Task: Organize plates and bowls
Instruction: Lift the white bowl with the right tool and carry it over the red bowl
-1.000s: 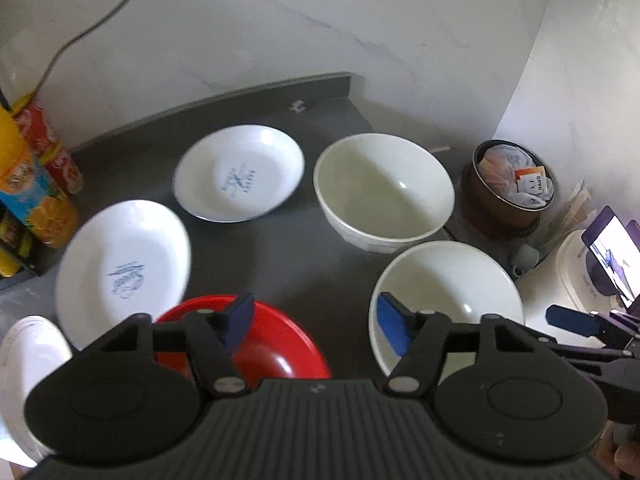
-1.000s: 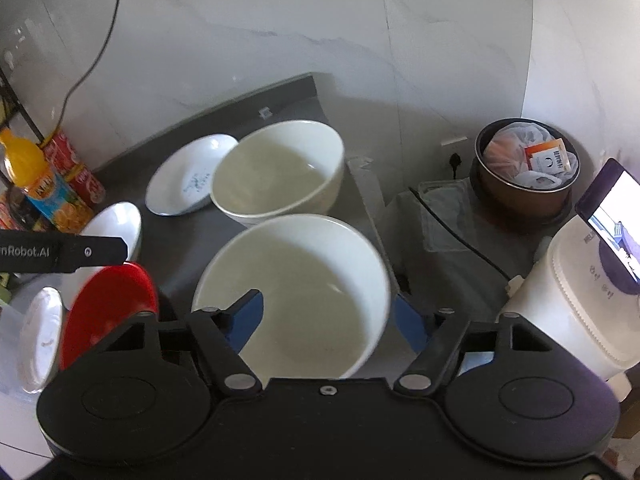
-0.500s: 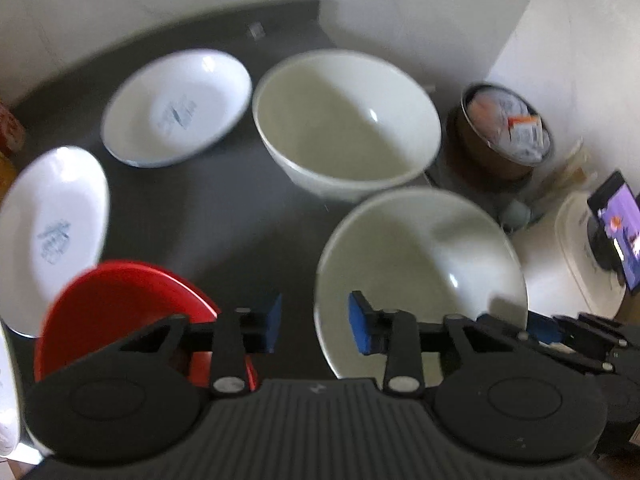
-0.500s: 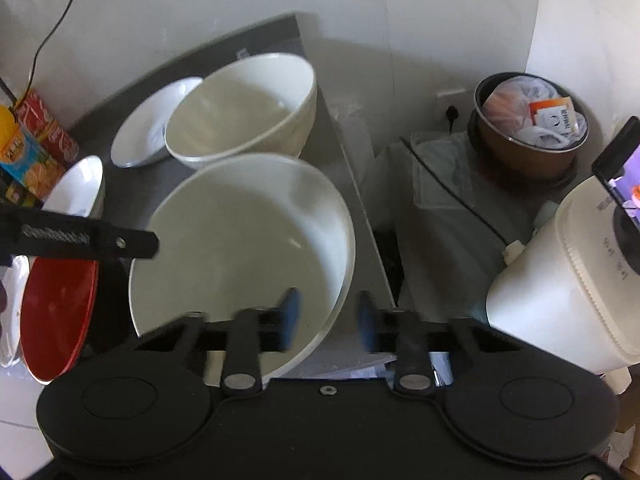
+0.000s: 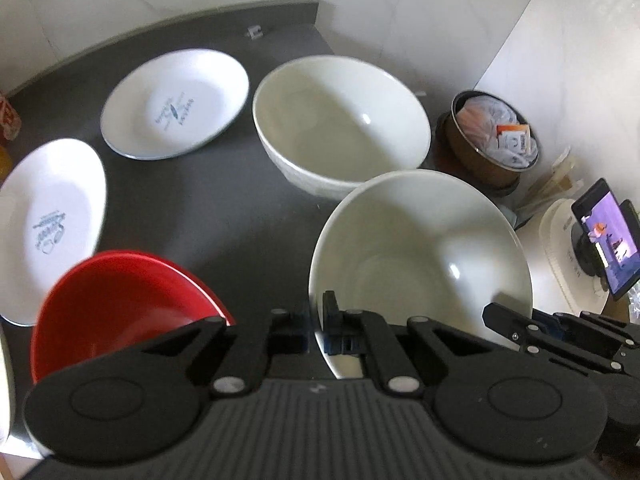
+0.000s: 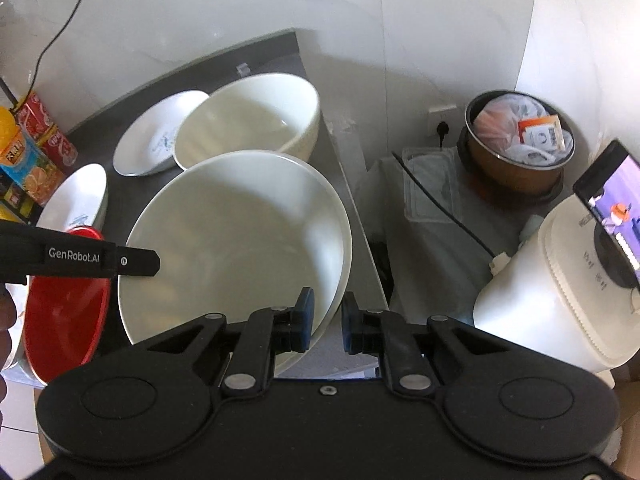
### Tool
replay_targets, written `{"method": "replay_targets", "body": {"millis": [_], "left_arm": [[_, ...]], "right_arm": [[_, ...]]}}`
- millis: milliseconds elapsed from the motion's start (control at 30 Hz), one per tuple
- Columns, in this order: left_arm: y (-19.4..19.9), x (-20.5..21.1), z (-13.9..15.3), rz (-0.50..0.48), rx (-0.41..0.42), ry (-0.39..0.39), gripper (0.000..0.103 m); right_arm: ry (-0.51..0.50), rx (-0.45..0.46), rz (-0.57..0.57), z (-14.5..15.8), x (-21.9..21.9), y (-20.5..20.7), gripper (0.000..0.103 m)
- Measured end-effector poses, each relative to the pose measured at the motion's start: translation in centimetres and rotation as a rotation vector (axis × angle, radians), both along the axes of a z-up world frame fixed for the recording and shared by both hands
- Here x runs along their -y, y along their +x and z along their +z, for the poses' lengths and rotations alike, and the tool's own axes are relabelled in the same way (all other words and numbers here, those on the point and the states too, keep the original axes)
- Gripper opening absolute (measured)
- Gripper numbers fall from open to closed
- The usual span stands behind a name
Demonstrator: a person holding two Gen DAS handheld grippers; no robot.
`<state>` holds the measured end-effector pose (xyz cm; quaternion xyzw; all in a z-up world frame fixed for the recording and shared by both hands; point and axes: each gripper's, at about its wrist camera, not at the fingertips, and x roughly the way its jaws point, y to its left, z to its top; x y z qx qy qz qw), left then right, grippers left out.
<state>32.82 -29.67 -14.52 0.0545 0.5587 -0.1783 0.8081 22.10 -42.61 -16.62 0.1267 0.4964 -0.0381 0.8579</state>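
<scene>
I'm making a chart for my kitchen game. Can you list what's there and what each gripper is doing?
near white ceramic bowl: gripped on two sides of its rim
left gripper: shut on its left rim
right gripper: shut on its right rim
far white ceramic bowl: on dark countertop
red plastic bowl: near left
white printed plates: two, apart

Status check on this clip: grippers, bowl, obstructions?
Left gripper and right gripper both clamped on near white ceramic bowl's rim, opposite sides. Second white bowl close behind; red bowl alongside. Nothing blocking.
</scene>
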Motion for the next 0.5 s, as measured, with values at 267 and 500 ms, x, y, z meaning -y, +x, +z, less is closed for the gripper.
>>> {"method": "replay_targets", "body": {"millis": [267, 500], "left_arm": [[-0.4, -2.3, 3.3, 0.035, 0.059, -0.027, 0.005], [-0.3, -5.0, 5.2, 0.078, 0.08, -0.05, 0.005]], "right_arm": [[-0.009, 0.057, 0.04, 2.7, -1.3, 0.4, 0.014], [-0.006, 0.105, 0.093, 4.5, -2.9, 1.3, 0.015]]}}
